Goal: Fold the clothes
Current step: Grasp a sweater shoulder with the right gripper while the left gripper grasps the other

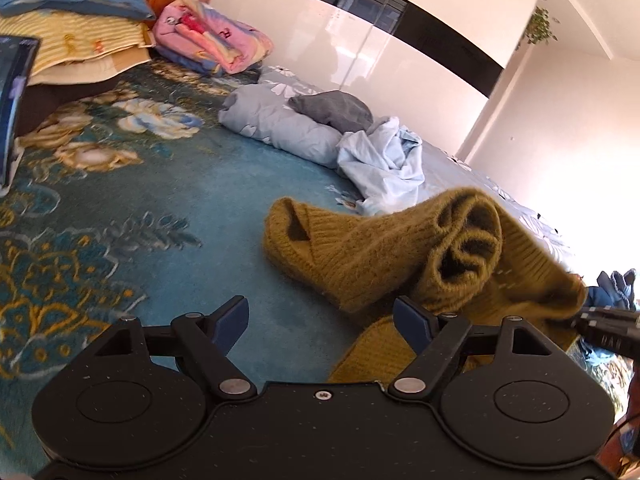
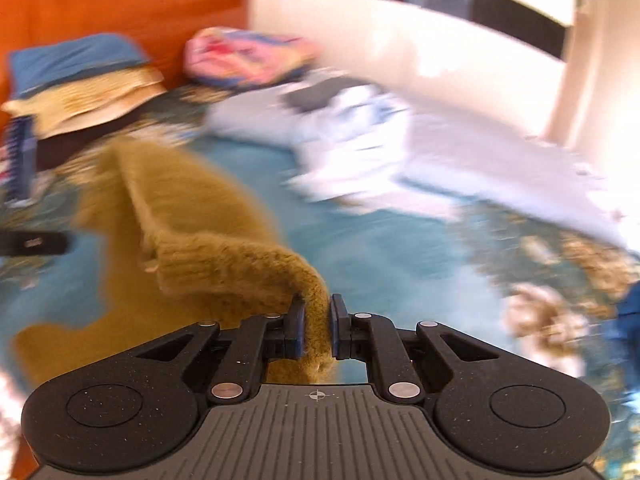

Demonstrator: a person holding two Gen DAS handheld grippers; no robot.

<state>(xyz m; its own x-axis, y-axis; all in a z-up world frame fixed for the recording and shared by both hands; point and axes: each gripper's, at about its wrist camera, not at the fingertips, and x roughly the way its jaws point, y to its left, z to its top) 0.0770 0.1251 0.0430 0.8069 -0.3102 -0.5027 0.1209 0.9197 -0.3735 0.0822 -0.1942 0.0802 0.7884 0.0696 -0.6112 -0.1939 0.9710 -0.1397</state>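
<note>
A mustard knit sweater lies bunched on the blue floral bedspread. My left gripper is open and empty, low over the bedspread just left of the sweater's near edge. My right gripper is shut on a fold of the sweater and lifts that part off the bed. The right gripper's tip shows at the right edge of the left wrist view, gripping the sweater's raised end. The right wrist view is blurred.
A rumpled light blue garment and a grey one lie on a pale folded quilt behind the sweater. Folded bedding and stacked pillows sit by the orange headboard. A phone screen stands at the left.
</note>
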